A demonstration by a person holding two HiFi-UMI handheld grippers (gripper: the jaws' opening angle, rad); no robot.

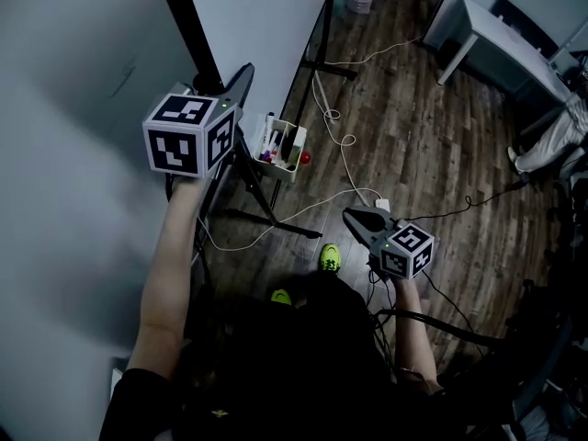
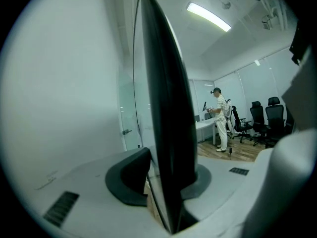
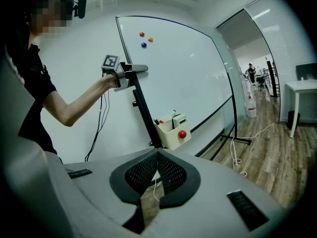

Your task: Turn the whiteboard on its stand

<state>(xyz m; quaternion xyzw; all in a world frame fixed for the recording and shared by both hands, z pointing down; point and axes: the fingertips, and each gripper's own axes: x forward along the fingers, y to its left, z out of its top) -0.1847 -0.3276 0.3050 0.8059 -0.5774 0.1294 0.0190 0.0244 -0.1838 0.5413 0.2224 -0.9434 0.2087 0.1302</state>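
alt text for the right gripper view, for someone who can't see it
The left gripper clamps the black side edge of a whiteboard. In the foreground the right gripper is shut and empty; a cream marker box hangs lower on that edge.

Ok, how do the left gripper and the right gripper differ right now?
The left gripper is raised high; the right gripper hangs low. The left gripper clamps the whiteboard by its edge; the right gripper is shut on nothing. Both carry marker cubes.

A white cable (image 1: pixel 347 141) snakes across the wood floor (image 1: pixel 432 145) near a table (image 1: pixel 501 35).
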